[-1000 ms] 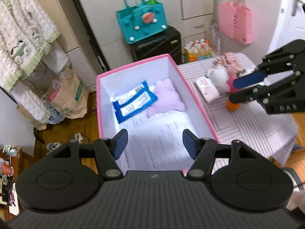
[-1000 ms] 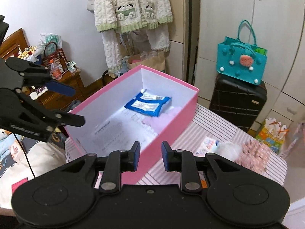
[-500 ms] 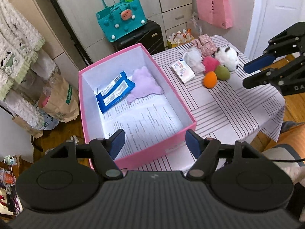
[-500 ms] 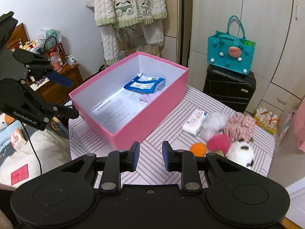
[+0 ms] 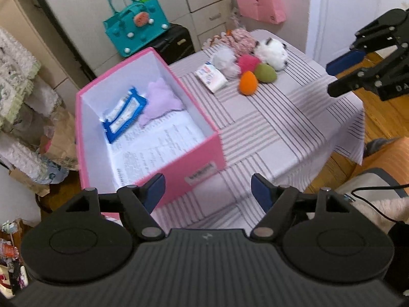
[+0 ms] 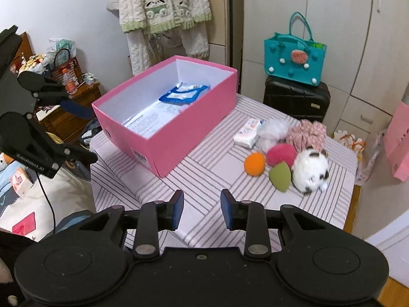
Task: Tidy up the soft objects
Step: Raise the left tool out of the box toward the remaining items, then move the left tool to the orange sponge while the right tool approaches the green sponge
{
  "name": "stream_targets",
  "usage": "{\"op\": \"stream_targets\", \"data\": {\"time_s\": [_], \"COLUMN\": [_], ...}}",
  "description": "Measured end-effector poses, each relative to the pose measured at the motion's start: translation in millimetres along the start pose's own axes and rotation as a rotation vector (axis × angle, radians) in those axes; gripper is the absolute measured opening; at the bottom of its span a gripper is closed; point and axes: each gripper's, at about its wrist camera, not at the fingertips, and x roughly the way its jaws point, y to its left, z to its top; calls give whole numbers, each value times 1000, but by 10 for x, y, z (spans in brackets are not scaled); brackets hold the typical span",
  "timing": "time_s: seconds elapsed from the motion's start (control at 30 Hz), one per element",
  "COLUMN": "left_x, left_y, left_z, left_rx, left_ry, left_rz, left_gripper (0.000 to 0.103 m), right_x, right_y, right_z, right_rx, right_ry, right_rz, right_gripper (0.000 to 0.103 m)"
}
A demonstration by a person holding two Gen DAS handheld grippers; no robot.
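left gripper [image 5: 207, 192]: jaws just opening, wide, empty; pink box [image 5: 202, 158] ahead | right gripper [image 6: 202, 208]: jaws just opening, narrow gap, empty; orange sponge [image 6: 254, 164] beyond

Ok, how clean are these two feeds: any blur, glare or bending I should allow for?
Left wrist view: motion-smeared, the pink box label unreadable, edges bowed. Right wrist view: sharper, cupboard doors curve with fisheye; bright patch washes out the paper in the box.

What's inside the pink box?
Inside the pink box lie a blue packet, a purple soft thing and printed paper. Whatever's under them is hidden.
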Motion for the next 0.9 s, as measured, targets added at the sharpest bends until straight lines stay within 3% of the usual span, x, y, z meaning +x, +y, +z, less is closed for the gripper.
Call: {"op": "stream_targets", "data": {"time_s": [0.33,0.47,0.9], "left_x": [177,287,754], "left_y": [-383,-475,-634], "left_z": [-52,8,240], "left_rx": [30,20,-17], "left_ry": [-49,-76,-176], "left_rz": [-140,-169,-165], "left_gripper": [74,74,74], "right_x": [81,95,342], "right_y": [-137,-206,-621], "right_z": [-437,-542,-658], "right_rx": [75,90,90], "right_ry": [-44,-92,-230], "right_rz": [-24,-77,-143], "right_gripper": [41,42,49]}}
